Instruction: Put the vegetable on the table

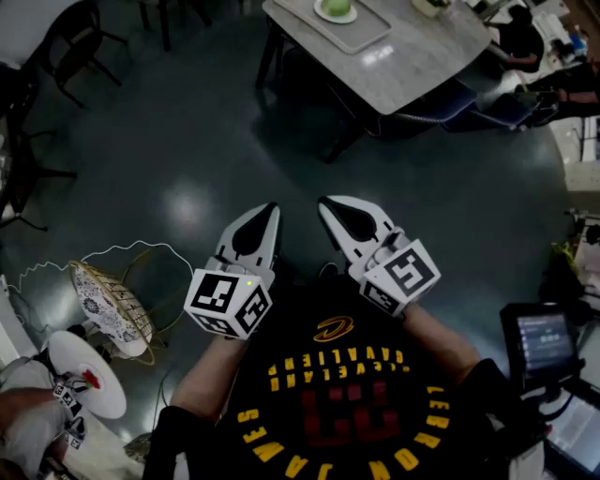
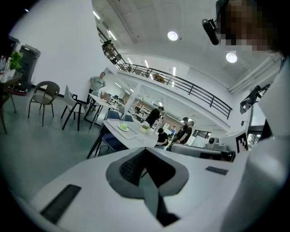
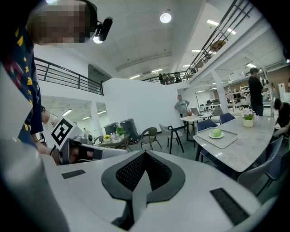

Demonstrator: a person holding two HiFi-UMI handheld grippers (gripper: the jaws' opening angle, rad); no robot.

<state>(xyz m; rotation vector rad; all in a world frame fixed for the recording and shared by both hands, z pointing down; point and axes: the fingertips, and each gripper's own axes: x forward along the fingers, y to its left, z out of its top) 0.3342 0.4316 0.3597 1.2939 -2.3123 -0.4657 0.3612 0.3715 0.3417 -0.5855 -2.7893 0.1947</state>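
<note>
A green round vegetable (image 1: 336,7) lies on a white plate in a grey tray (image 1: 361,33) on the pale table (image 1: 412,61) far ahead of me. It shows small in the left gripper view (image 2: 123,127) and in the right gripper view (image 3: 217,132). My left gripper (image 1: 263,217) and right gripper (image 1: 336,208) are held side by side close to my chest, well short of the table. Both are shut with nothing between the jaws, as the left gripper view (image 2: 145,153) and the right gripper view (image 3: 144,157) show.
Dark floor lies between me and the table. Black chairs (image 1: 66,47) stand at the far left. A wicker stand (image 1: 111,307) and a white round disc (image 1: 89,375) are at my lower left, a screen (image 1: 544,342) at my right. A person (image 1: 520,37) sits beyond the table.
</note>
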